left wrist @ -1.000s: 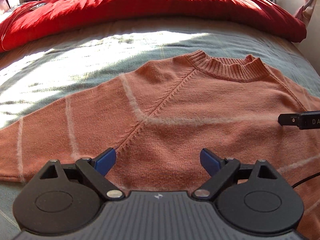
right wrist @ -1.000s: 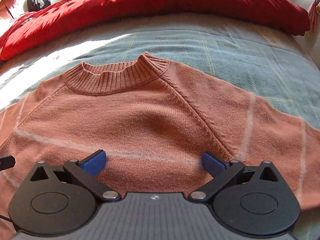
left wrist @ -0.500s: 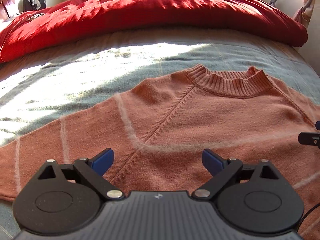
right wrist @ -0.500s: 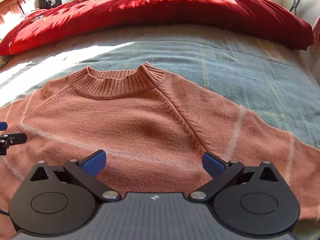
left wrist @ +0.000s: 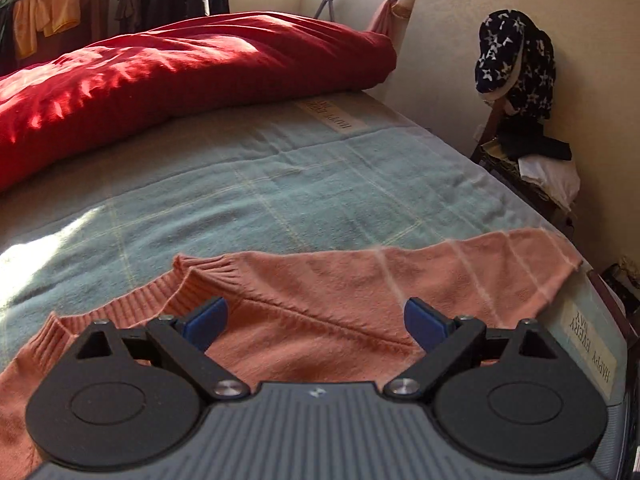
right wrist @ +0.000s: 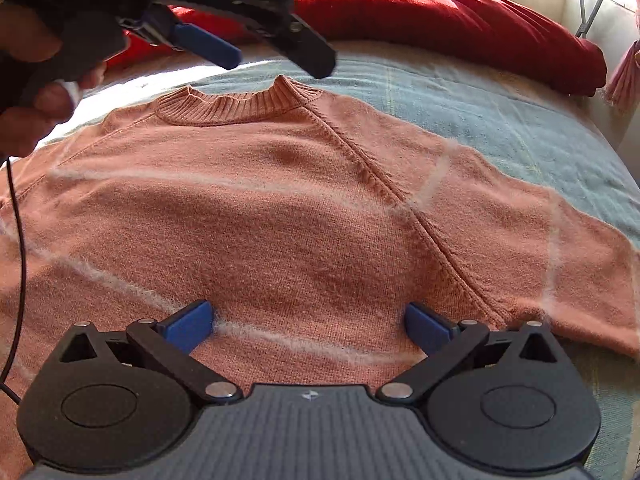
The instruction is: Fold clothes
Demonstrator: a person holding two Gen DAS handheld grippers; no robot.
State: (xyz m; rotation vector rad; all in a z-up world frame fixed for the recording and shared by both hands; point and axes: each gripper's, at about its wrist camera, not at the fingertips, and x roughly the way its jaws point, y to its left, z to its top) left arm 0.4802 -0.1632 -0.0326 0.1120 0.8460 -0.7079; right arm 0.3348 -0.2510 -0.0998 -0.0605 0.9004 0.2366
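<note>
Only the right view shows the sweater's (right wrist: 280,208) whole collar (right wrist: 236,108)

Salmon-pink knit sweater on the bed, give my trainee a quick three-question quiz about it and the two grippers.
1. True or false: the salmon-pink knit sweater lies spread flat on the pale blue checked blanket.
2. Which gripper hovers above the sweater's ribbed collar? A) left gripper B) right gripper
3. Fill in: both grippers are ____, holding nothing.

Key: 1 true; 2 A; 3 open. The red quilt lies beyond the collar.
</note>
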